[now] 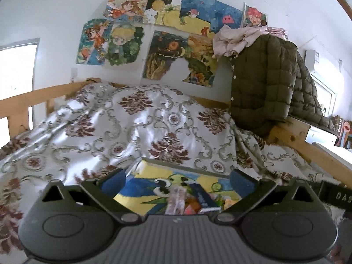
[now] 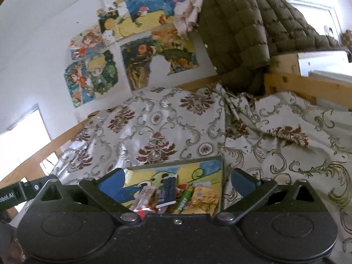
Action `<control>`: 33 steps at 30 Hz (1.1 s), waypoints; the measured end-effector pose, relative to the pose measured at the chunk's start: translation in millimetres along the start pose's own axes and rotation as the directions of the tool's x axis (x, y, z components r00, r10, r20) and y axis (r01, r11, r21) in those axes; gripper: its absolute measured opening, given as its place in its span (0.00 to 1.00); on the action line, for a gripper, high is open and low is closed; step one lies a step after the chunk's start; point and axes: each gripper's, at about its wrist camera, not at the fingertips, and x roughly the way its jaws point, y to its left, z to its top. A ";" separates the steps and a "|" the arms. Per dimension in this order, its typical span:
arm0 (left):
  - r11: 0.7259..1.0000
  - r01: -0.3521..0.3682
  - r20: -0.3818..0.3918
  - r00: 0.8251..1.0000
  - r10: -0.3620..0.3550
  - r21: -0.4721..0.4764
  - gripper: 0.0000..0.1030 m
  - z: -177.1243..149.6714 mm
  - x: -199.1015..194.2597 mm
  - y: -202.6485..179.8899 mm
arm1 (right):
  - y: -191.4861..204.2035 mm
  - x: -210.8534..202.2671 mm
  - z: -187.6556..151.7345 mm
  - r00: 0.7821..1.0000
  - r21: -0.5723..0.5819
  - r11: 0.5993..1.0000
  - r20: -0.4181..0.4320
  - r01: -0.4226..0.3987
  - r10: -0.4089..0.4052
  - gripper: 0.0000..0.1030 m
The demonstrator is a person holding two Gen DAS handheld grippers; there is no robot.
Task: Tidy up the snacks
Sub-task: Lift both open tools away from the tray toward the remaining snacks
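Left gripper (image 1: 178, 179): jaws spread wide, nothing between the blue pads (image 1: 113, 181). Right gripper (image 2: 177, 179): same, wide apart and empty.

Just past both sets of fingers: snacks (image 2: 176, 194) heaped on a painted board (image 2: 198, 169) (cartoon figure, yellow/blue/green). In the pile: dark blue bar (image 2: 168, 190), green tube (image 2: 183, 199), yellow crinkled pack (image 2: 205, 198), clear pinkish wrapper (image 2: 146, 194). The near edge of the pile is hidden behind the gripper bodies. In the left view the same board (image 1: 143, 169) and blue bar (image 1: 202, 194) sit between the pads, not touching them.

Board lies on a bedspread (image 1: 136, 127), white with maroon and grey damask, rumpled.

Behind it: wooden bed frame (image 1: 292, 132), with an olive quilted jacket (image 1: 268, 74) draped over the rail and pinkish cloth (image 1: 233, 37) on top.

Far wall (image 1: 55, 11): white, with a cluster of cartoon paintings (image 1: 167, 33). Bright window (image 1: 15, 66) at the left edge.
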 end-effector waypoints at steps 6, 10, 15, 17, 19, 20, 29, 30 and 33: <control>0.999 -0.034 -0.003 0.999 0.034 0.007 1.00 -12.3 -39.8 13.2 | 22.1 -41.8 -14.4 0.999 -0.047 0.999 0.029 -0.028 0.029 0.99; 0.998 -0.058 -0.006 0.998 0.059 0.025 1.00 -25.2 -64.2 22.2 | 37.2 -63.4 -30.5 0.999 -0.091 0.995 0.023 -0.031 0.033 0.99; 0.996 -0.083 -0.013 0.996 0.084 0.043 1.00 -44.5 -93.3 33.6 | 53.1 -86.3 -49.8 0.999 -0.135 0.990 0.004 -0.035 0.036 0.99; 0.995 -0.095 -0.020 0.995 0.096 0.039 1.00 -50.9 -104.1 38.7 | 56.1 -93.9 -56.7 1.000 -0.143 0.989 -0.002 -0.031 0.031 0.99; 0.994 -0.102 -0.023 0.994 0.103 0.036 1.00 -56.0 -113.2 43.5 | 58.1 -100.9 -62.5 1.000 -0.149 0.989 -0.004 -0.026 0.026 0.99; 0.993 -0.109 -0.022 0.994 0.110 0.038 1.00 -58.7 -118.6 45.4 | 58.8 -104.6 -65.6 1.000 -0.150 0.988 -0.006 -0.024 0.023 0.99; 0.989 -0.142 -0.031 0.989 0.144 0.051 1.00 -74.3 -149.5 54.7 | 60.8 -132.0 -88.1 0.999 -0.155 0.988 -0.037 0.008 -0.014 0.99; 0.987 -0.148 -0.034 0.988 0.150 0.058 1.00 -76.5 -151.6 54.7 | 61.6 -134.8 -90.5 0.999 -0.158 0.987 -0.041 0.013 -0.019 0.99; 0.984 -0.162 -0.045 0.985 0.165 0.072 1.00 -83.2 -155.4 56.1 | 63.8 -140.6 -97.4 0.998 -0.161 0.987 -0.054 0.025 -0.034 0.99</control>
